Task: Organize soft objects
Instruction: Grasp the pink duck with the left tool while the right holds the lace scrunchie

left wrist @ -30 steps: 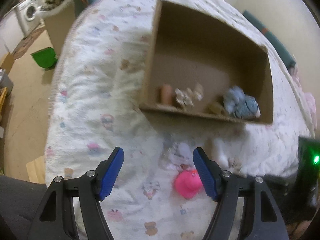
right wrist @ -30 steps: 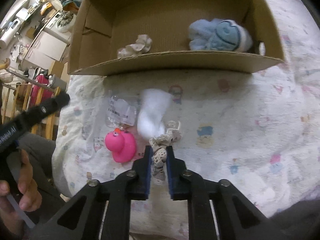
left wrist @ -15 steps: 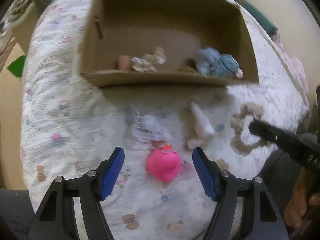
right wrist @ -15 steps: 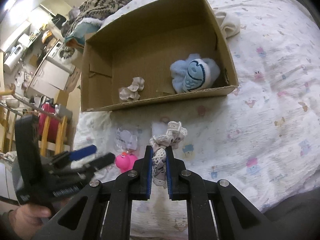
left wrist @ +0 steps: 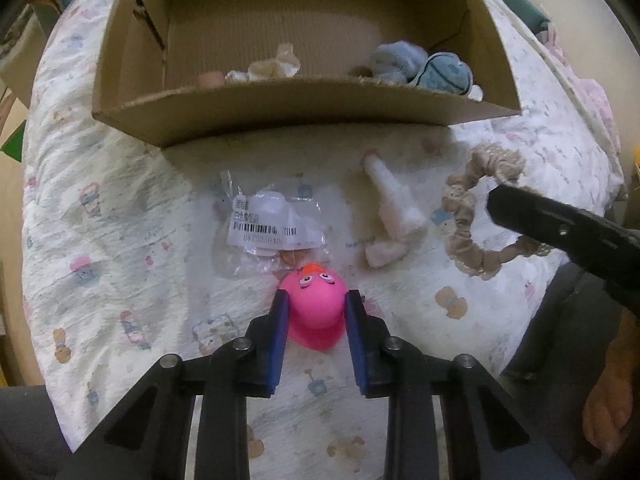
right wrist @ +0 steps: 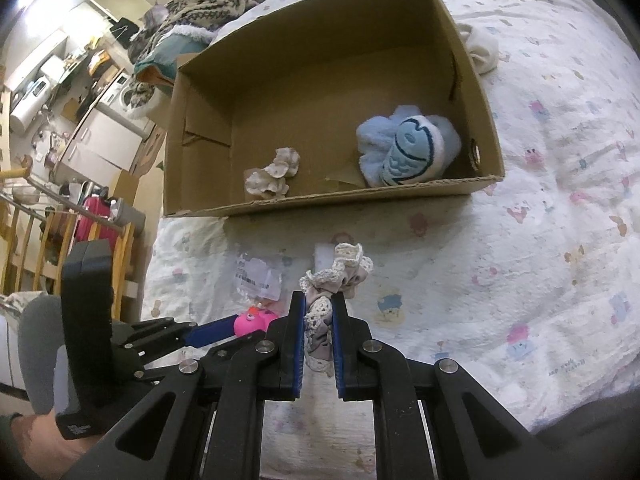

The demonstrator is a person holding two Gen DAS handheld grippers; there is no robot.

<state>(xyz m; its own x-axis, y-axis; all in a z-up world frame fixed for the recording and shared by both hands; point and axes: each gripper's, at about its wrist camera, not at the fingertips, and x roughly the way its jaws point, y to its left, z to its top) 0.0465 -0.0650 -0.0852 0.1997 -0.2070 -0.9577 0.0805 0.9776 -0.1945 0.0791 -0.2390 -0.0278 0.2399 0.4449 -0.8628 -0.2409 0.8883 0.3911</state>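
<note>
My left gripper [left wrist: 313, 303] is shut on a pink rubber duck [left wrist: 316, 314] that sits on the patterned bedspread [left wrist: 120, 208]; the duck also shows in the right wrist view [right wrist: 256, 321]. My right gripper [right wrist: 319, 308] is shut on a beige lace scrunchie [right wrist: 334, 280] and holds it above the bed; the scrunchie also shows in the left wrist view [left wrist: 476, 216]. An open cardboard box [right wrist: 320, 120] lies ahead, holding a blue plush fish [right wrist: 408, 148] and a pale scrunchie [right wrist: 274, 172].
A clear plastic packet with a barcode label [left wrist: 268, 228] and a white rolled cloth [left wrist: 394, 216] lie on the bed between the duck and the box [left wrist: 280, 104]. A white sock [right wrist: 482, 50] lies behind the box. Furniture stands off the bed's left edge.
My left gripper has closed on the pink duck. My right gripper has lifted the scrunchie higher and pulled back from the box.
</note>
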